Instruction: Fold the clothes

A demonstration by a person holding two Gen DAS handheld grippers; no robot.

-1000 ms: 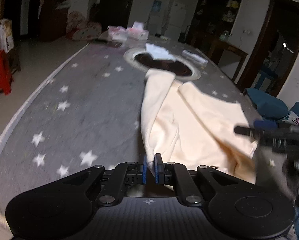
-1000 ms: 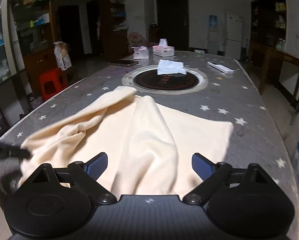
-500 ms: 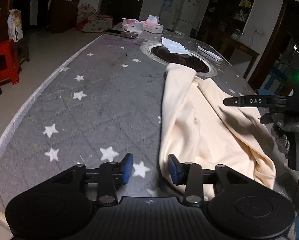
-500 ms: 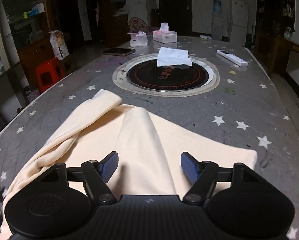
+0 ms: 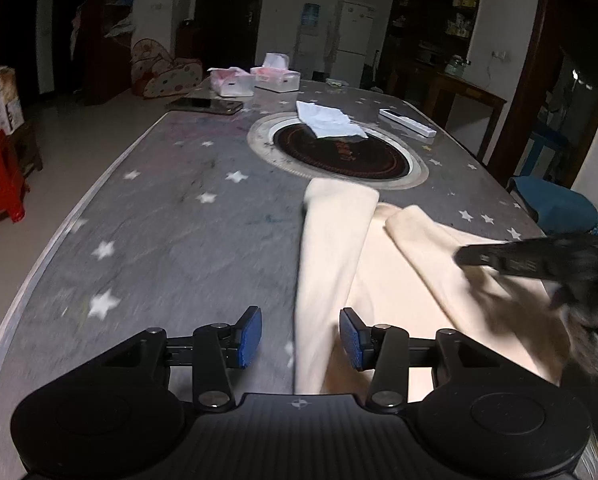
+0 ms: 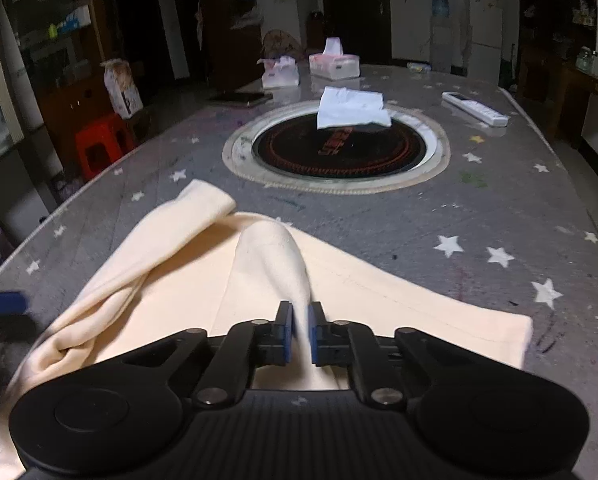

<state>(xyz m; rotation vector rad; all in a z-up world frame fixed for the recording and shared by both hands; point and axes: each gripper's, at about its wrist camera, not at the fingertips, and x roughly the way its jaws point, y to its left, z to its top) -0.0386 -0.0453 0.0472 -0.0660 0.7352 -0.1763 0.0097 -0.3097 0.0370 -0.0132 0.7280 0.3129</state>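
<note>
- While the cream garment [image 6: 379, 300] lies spread on the near end of the star-patterned bench [image 5: 171, 240], one sleeve [image 5: 331, 240] runs toward the round dark inset [image 6: 339, 148] and the other sleeve [image 6: 275, 264] lies folded in over the body.
- Right gripper [image 6: 299, 334]: jaws now drawn narrow, pinching that inward sleeve between the blue pads. Half a second ago these jaws stood wide above the cloth, so the grasp is new.
- Left gripper [image 5: 301, 338]: jaws wide, holding nothing, with the garment's left edge lying between them. A second ago they were nearly closed at that same edge, so this side has been let go.
- Finding: hold has passed from the left side to the right. In my judgement a fold of the right sleeve or side is in hand; the garment is only partly folded.
- Risk: thin cloth may slip from the pinch, and the left view is motion-blurred.
- Tissue boxes [image 6: 333, 66] stand well apart at the far end.
</note>
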